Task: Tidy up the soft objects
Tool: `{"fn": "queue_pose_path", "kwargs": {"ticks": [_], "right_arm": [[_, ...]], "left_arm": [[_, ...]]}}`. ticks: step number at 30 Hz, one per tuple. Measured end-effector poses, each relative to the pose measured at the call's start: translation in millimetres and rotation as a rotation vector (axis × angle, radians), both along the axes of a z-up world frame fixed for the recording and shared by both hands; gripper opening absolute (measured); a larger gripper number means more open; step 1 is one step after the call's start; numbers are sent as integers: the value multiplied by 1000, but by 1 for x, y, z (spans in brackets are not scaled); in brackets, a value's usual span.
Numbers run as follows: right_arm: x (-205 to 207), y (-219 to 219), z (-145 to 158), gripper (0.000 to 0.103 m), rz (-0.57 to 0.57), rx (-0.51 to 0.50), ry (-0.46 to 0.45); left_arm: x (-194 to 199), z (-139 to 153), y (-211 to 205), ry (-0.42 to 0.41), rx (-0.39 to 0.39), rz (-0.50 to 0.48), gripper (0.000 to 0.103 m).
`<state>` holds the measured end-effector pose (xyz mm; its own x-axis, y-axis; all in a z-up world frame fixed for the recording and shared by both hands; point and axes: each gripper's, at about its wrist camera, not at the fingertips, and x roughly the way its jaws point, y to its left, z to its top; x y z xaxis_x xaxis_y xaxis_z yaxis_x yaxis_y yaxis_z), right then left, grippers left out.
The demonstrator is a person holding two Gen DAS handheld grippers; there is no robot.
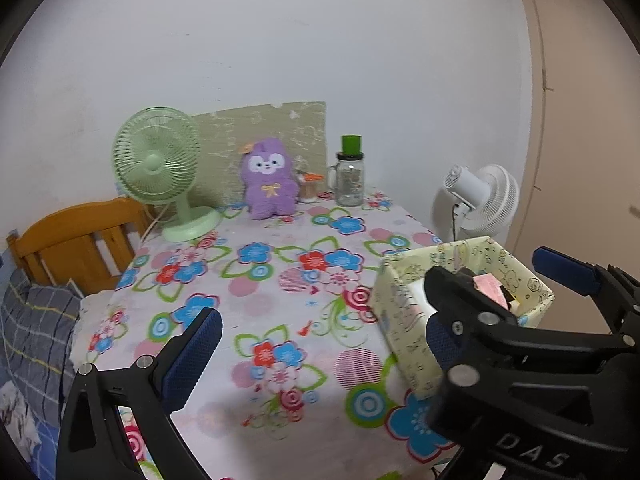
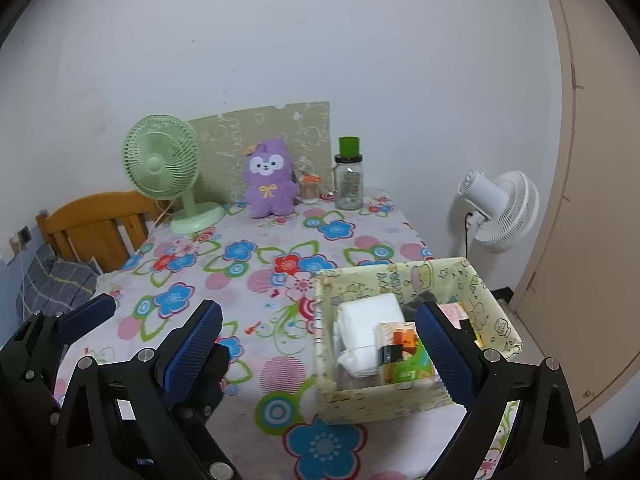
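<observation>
A purple plush toy [image 1: 269,180] sits upright at the far edge of the floral table [image 1: 256,280], also in the right wrist view [image 2: 269,179]. A pale yellow patterned box [image 2: 404,332] stands on the table's near right and holds white cloth [image 2: 370,320] and several small packets; it also shows in the left wrist view [image 1: 400,320]. My left gripper [image 1: 316,340] is open and empty above the table's near part. My right gripper [image 2: 320,348] is open and empty, its right finger over the box. The other gripper's fingers [image 2: 86,312] show at lower left.
A green desk fan [image 1: 158,160] stands at the far left, a glass jar with a green lid [image 1: 351,176] at the far right beside a small orange-topped item [image 1: 310,184]. A white fan [image 1: 480,200] stands beyond the table's right edge. A wooden bed frame [image 1: 80,236] is at left.
</observation>
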<state>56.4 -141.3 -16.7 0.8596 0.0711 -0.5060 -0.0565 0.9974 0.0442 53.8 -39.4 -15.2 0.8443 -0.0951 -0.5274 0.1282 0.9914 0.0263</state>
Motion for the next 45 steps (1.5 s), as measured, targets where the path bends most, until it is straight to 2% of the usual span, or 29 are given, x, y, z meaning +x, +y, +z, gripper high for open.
{"fn": "queue_pose_path", "kwargs": {"ticks": [6,20,34,45], "right_arm": [[-13,19,9,99,23,-16,-21],[-39,30,29,99,44,-18,-83],[-57,25,32,102,23,-19,-109],[-59,25,31,102,20,-21,-109]], "left_arm": [[-14,8,26,-20,-2,55,103],[-45,26,72,-73,-36,167,103],[-63,29,88,-97,-83,202,103],[-63,31,84,-100,-76,198,103]]}}
